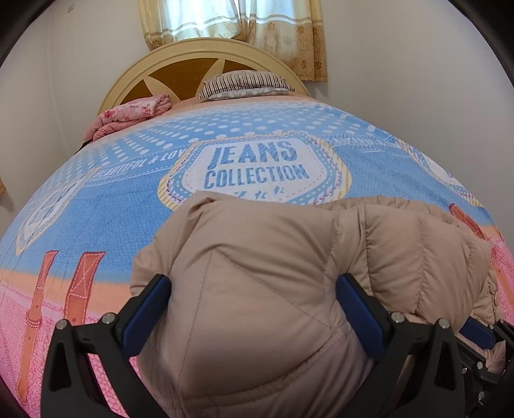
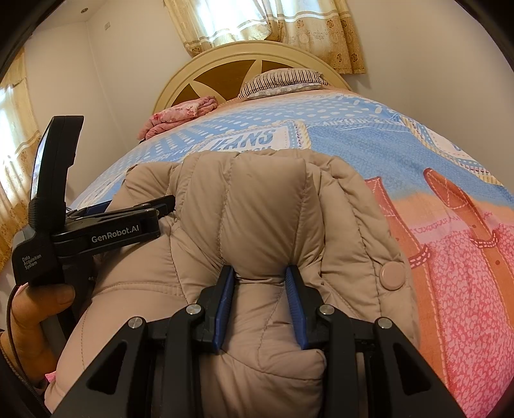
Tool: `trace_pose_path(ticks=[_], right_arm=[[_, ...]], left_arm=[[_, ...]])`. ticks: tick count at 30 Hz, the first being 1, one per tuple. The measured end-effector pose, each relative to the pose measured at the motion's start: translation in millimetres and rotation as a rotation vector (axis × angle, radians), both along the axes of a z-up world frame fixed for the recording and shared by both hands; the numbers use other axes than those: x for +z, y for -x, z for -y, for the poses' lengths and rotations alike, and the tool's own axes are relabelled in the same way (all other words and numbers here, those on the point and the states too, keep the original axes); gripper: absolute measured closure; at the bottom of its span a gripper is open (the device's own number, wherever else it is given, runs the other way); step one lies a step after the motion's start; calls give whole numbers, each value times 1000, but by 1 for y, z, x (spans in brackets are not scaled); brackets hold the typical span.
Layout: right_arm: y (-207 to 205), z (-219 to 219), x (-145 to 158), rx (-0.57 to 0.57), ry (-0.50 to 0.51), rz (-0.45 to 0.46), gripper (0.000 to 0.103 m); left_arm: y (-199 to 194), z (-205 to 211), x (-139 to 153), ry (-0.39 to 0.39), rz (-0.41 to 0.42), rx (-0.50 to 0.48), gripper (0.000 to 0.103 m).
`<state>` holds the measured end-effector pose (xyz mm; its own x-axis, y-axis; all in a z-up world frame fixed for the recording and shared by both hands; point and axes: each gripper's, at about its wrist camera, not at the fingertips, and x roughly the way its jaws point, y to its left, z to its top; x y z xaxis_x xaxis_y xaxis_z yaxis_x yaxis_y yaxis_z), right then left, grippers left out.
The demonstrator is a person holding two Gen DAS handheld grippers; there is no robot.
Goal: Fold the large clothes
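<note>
A beige puffer jacket [image 1: 257, 257] lies bunched on the bed near its front edge. In the left wrist view my left gripper [image 1: 255, 289] is shut on a thick padded fold, which bulges out between the blue pads [image 1: 151, 308]. In the right wrist view my right gripper [image 2: 260, 273] pinches a narrower quilted fold of the jacket [image 2: 266, 209], and its pads [image 2: 225, 299] press in from both sides. A round snap button [image 2: 392, 271] shows on the jacket's right edge. The left gripper [image 2: 162, 205] reaches onto the jacket from the left, held by a hand [image 2: 38, 308].
The bedspread [image 1: 112, 209] is blue and pink with a "JEANS COLLECTION" print. At the far end stand a round headboard [image 1: 180, 64], a striped pillow [image 1: 244, 82] and a folded pink blanket [image 1: 128, 114]. Curtains [image 1: 231, 22] hang behind.
</note>
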<state>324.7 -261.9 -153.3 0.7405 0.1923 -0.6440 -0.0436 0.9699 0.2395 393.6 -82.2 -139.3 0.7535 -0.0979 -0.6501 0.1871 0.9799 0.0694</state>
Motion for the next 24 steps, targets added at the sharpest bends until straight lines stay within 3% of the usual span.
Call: trace_pose_path(ticks=[21, 24], right_arm=[[-1, -1, -1, -2, 5, -5, 70], [3, 4, 5, 17, -21, 3, 68]], left_arm=[[-1, 0, -1, -8, -1, -2, 0], [6, -13, 7, 30, -28, -21, 0]])
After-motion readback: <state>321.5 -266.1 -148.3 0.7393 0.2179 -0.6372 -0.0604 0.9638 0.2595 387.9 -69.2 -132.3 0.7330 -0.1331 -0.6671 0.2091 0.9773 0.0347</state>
